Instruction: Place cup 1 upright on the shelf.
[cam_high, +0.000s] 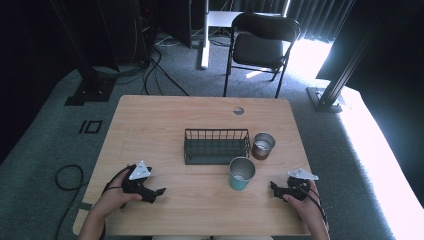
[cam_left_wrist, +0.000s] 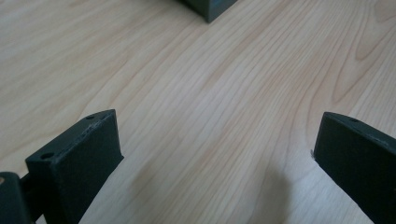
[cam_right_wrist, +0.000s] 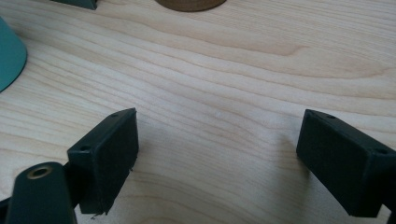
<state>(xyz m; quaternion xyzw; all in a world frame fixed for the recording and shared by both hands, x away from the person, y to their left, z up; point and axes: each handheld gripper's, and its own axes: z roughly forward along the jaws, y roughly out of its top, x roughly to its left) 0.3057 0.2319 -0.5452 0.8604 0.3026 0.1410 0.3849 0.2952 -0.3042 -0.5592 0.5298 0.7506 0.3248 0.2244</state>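
A teal cup (cam_high: 242, 173) stands upright on the wooden table (cam_high: 150, 125), just in front of a dark wire basket (cam_high: 216, 146). A brown cup (cam_high: 262, 146) stands to the basket's right. My left gripper (cam_high: 159, 193) rests low at the table's front left, open, with bare wood between its jaws (cam_left_wrist: 215, 154). My right gripper (cam_high: 274, 188) sits at the front right, open, a short way right of the teal cup (cam_right_wrist: 9, 56). The brown cup's base (cam_right_wrist: 189, 3) shows at the top of the right gripper view.
A black folding chair (cam_high: 262, 42) stands beyond the table's far edge. A round cable hole (cam_high: 238, 110) lies near the far edge. Black frame posts (cam_high: 340, 75) stand on the floor at both sides, and cables (cam_high: 67, 175) lie on the carpet at left.
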